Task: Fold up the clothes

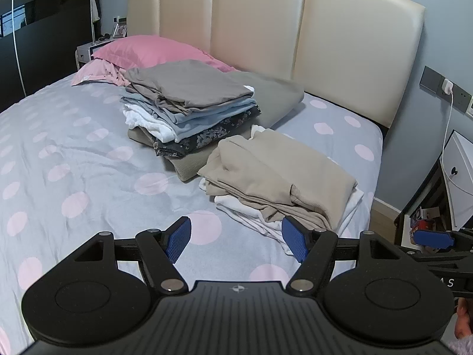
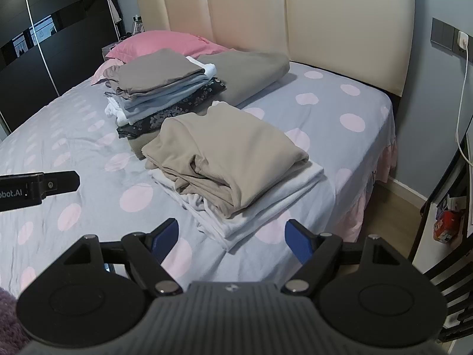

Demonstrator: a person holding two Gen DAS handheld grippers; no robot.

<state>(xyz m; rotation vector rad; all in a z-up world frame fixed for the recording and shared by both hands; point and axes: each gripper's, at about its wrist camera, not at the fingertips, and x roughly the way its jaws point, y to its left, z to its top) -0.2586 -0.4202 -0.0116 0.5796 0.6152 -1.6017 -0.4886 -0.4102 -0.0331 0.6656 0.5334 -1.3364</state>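
A folded beige garment (image 1: 275,171) (image 2: 227,153) lies on folded white cloth (image 1: 260,216) (image 2: 266,204) near the bed's right edge. Behind it stands a taller stack of folded clothes (image 1: 189,109) (image 2: 165,91) with a grey piece on top. My left gripper (image 1: 236,241) is open and empty, just in front of the beige pile. My right gripper (image 2: 232,241) is open and empty, above the bed before the same pile. The right gripper's blue pad shows at the right edge of the left wrist view (image 1: 433,238). The left gripper's body shows at the left of the right wrist view (image 2: 38,189).
The bed has a grey sheet with pink dots (image 1: 88,162) (image 2: 340,109), a pink pillow (image 1: 147,51) (image 2: 165,43), a folded grey blanket (image 1: 275,97) (image 2: 251,71) and a cream headboard (image 1: 266,23). A bedside cabinet (image 1: 455,177) and a charger cable (image 2: 461,94) stand right. A dark wardrobe (image 2: 44,44) is left.
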